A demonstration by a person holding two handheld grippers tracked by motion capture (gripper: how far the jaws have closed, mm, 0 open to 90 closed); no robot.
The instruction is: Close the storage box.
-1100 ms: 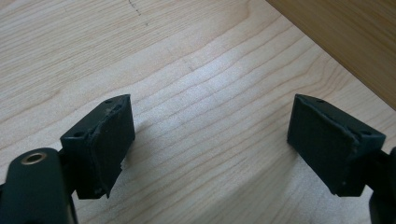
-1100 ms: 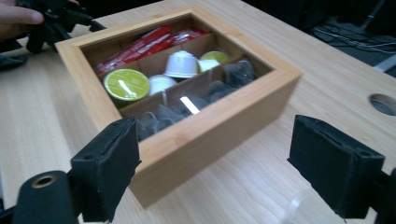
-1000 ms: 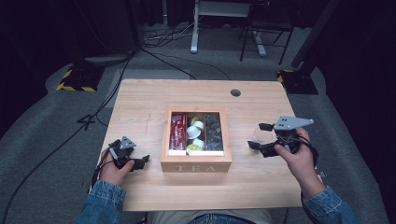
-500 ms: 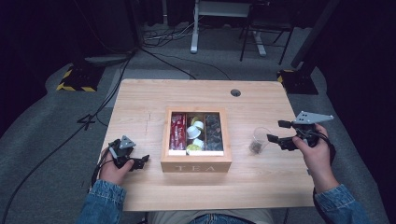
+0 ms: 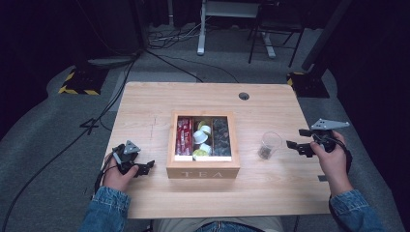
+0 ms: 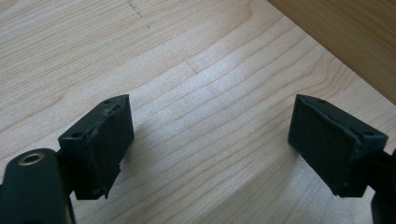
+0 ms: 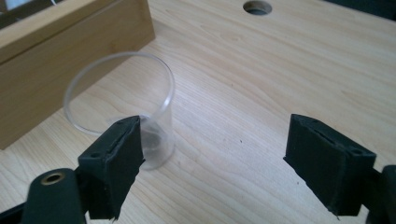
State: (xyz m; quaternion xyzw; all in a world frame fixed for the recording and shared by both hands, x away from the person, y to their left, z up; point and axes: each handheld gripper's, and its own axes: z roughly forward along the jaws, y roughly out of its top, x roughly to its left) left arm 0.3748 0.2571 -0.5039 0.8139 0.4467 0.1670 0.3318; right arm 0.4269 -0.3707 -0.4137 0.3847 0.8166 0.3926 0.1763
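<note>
A wooden tea box (image 5: 203, 170) stands mid-table, its compartments showing red packets, white and yellow capsules and dark items. To its right a clear plastic cup (image 5: 269, 144) stands upright with something dark in its bottom. My right gripper (image 5: 295, 137) is open just right of the cup and apart from it. In the right gripper view the cup (image 7: 126, 107) sits ahead, near the left jaw, and the gripper (image 7: 212, 154) holds nothing. My left gripper (image 5: 147, 167) rests open on the table left of the box, and the same gripper (image 6: 210, 140) is empty over bare wood.
The wooden table (image 5: 145, 106) has a cable hole (image 5: 244, 96) at its far right. The box's side wall (image 6: 345, 37) lies close ahead of the left gripper. Cables and a chair base stand on the floor beyond the table.
The right gripper let go of the cup and drew back to the right. The cup now stands alone on the table. The left gripper has stayed put.
</note>
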